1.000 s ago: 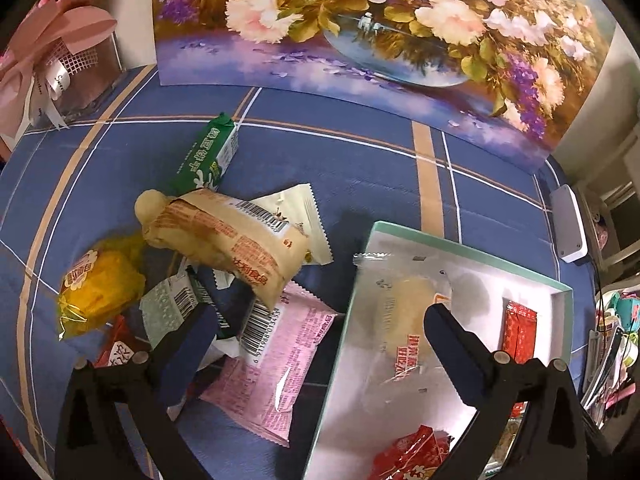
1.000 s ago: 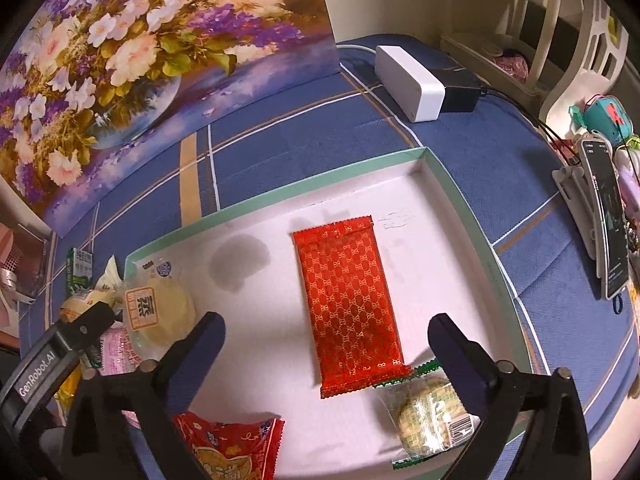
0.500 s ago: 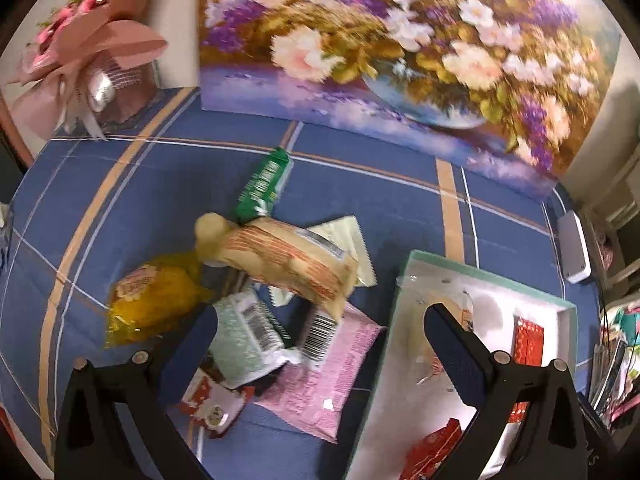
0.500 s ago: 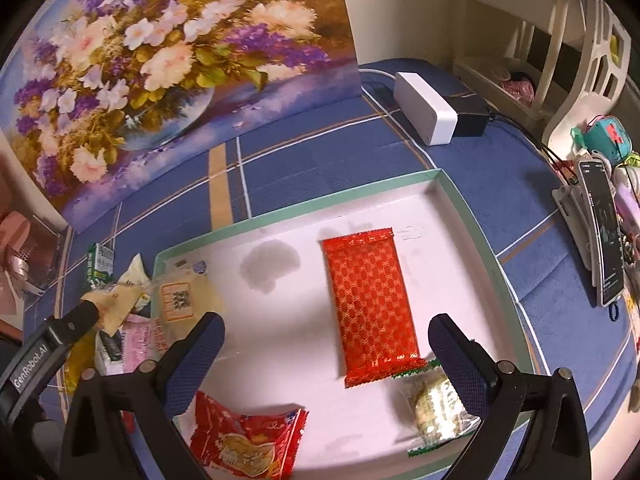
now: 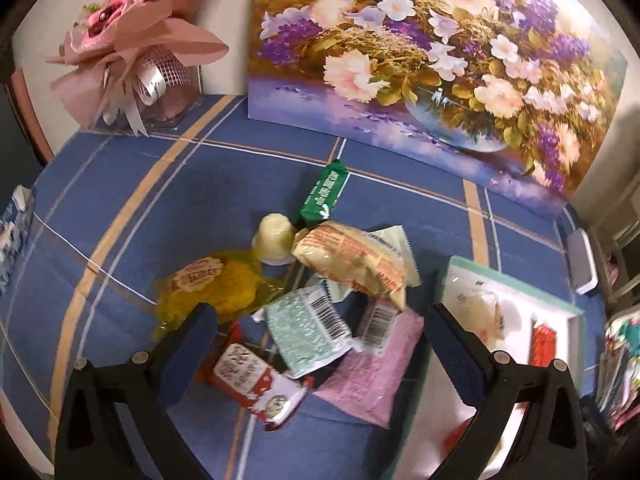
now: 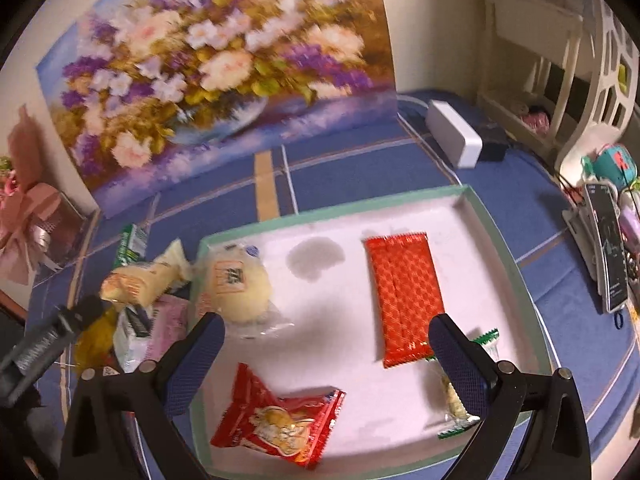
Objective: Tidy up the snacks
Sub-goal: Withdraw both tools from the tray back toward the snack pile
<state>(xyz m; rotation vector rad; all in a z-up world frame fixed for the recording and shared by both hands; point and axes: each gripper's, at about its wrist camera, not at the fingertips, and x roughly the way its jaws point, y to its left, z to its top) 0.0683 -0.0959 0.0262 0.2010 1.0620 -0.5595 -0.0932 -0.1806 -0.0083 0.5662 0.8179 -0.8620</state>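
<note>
Two grippers, both with jaws spread wide and holding nothing. Left gripper point(image 5: 320, 332) hangs over a loose pile of snacks on the blue plaid tabletop point(image 5: 120, 208). Pile, left to right: yellow packet point(image 5: 208, 288); red-and-white packet point(image 5: 252, 380) at the near edge; pale jelly cup point(image 5: 274, 236), upside down; mint-green packet point(image 5: 308, 328) showing a barcode; dark green bar point(image 5: 324, 194) lying apart at the far side; orange-printed bread pack point(image 5: 352, 264) resting on top of the others; pink packet point(image 5: 376, 368) nearest the tray. Right gripper point(image 6: 324, 344) hangs over the white tray point(image 6: 332, 220) with mint-green rim, just right of the pile. Tray contents, left to right: round bun in clear wrap point(image 6: 236, 284) at the left rim; red illustrated packet point(image 6: 276, 420) near the front; long red bar point(image 6: 406, 296) lying flat mid-tray; small clear green-edged packet point(image 6: 456, 396) front right, partly behind a finger. Backdrop: pink bouquet point(image 5: 132, 40), flower painting point(image 5: 432, 52), white box point(image 6: 454, 138).
</note>
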